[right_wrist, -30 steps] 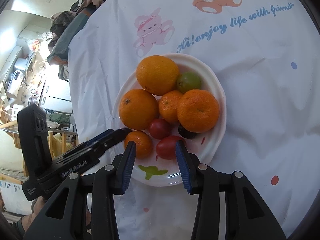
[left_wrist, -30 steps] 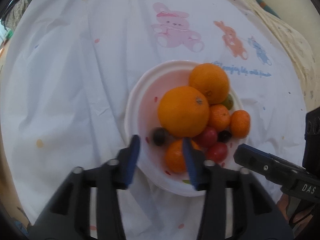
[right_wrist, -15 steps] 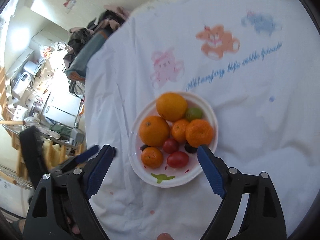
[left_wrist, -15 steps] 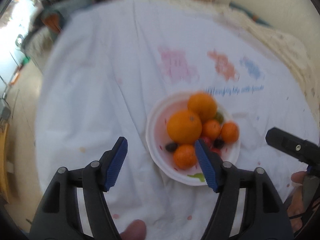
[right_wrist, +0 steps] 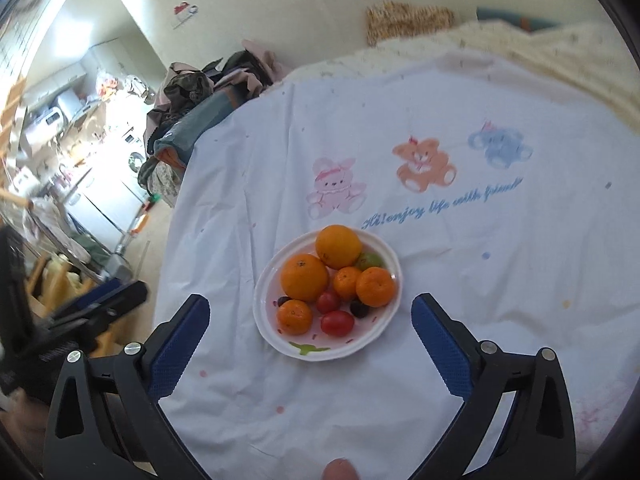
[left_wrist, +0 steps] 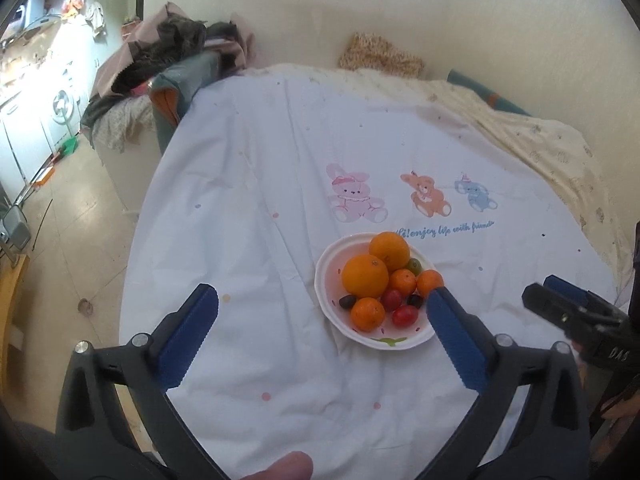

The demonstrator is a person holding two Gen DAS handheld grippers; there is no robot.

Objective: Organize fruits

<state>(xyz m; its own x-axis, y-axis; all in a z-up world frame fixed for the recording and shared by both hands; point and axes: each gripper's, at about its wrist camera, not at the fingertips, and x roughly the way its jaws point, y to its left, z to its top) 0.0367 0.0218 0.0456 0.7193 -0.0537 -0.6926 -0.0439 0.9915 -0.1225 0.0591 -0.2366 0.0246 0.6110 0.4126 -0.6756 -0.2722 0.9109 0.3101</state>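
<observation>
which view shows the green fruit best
The right wrist view: the green fruit sits at the plate's far side, its top clear between two oranges. In the left wrist view the green fruit is only a small sliver behind an orange.

A white sheet [left_wrist: 280, 184] with cartoon animals [right_wrist: 424, 166] covers the bed. Clothes [left_wrist: 168, 48] lie piled beyond it. A washing machine [left_wrist: 62, 106] stands left.
</observation>
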